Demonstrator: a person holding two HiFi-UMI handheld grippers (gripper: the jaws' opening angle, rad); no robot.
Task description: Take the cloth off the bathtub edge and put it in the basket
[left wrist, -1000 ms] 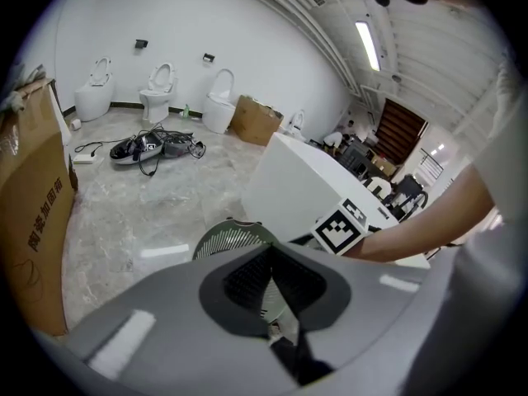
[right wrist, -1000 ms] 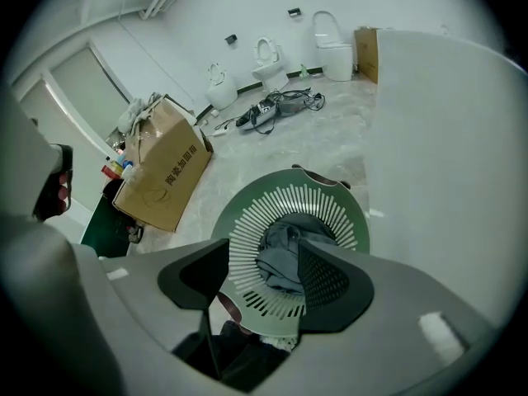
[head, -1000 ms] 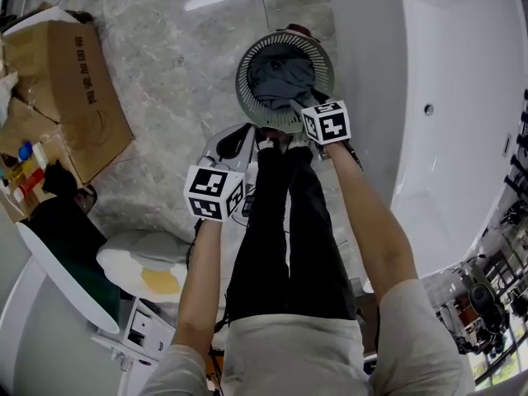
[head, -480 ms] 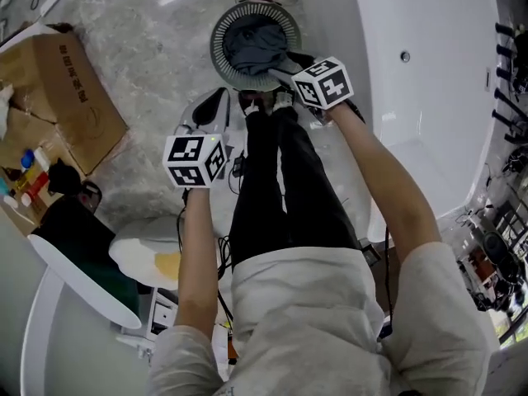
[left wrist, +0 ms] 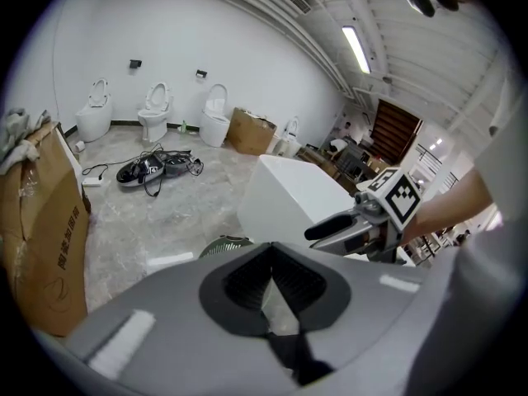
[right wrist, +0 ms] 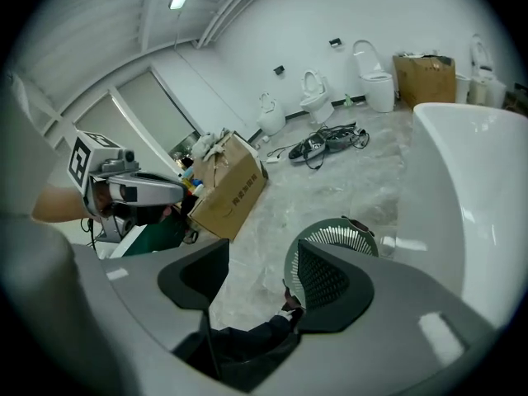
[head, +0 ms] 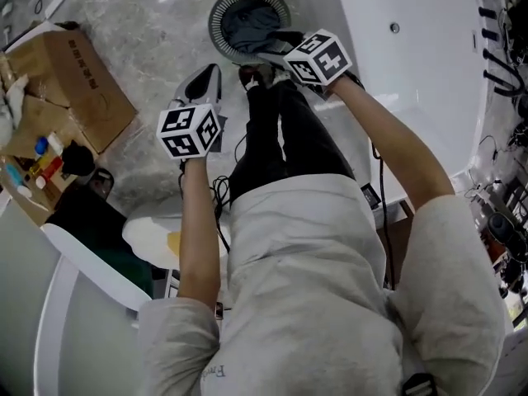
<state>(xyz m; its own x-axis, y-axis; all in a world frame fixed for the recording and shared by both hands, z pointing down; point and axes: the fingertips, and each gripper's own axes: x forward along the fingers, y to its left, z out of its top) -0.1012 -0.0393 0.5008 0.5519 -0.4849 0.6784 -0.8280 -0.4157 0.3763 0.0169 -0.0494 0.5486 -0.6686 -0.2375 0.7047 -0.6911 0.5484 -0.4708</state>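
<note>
The grey-blue cloth [head: 250, 25] lies bunched inside the round slatted basket [head: 216, 13], which stands on the floor beside the white bathtub [head: 429, 64]. My right gripper [head: 271, 46] hovers at the basket's near rim, open, with nothing between its fingers. In the right gripper view only floor and the person's shoes show between the open jaws of the right gripper [right wrist: 260, 280], with the basket [right wrist: 334, 239] just beyond. My left gripper [head: 205, 79] hangs apart to the left, shut and empty. In the left gripper view the left gripper [left wrist: 271, 258] has its tips together.
A cardboard box [head: 73, 79] with bottles and clutter [head: 37, 159] stands left of the basket. White toilets [left wrist: 153, 114] line the far wall, with a tangle of cables [left wrist: 157, 168] on the marble floor. The person's legs [head: 280, 139] reach to the basket.
The view has tilted, so the basket has slid toward the top of the frame. Both grippers have drawn back from it. The cloth stays in the basket.
</note>
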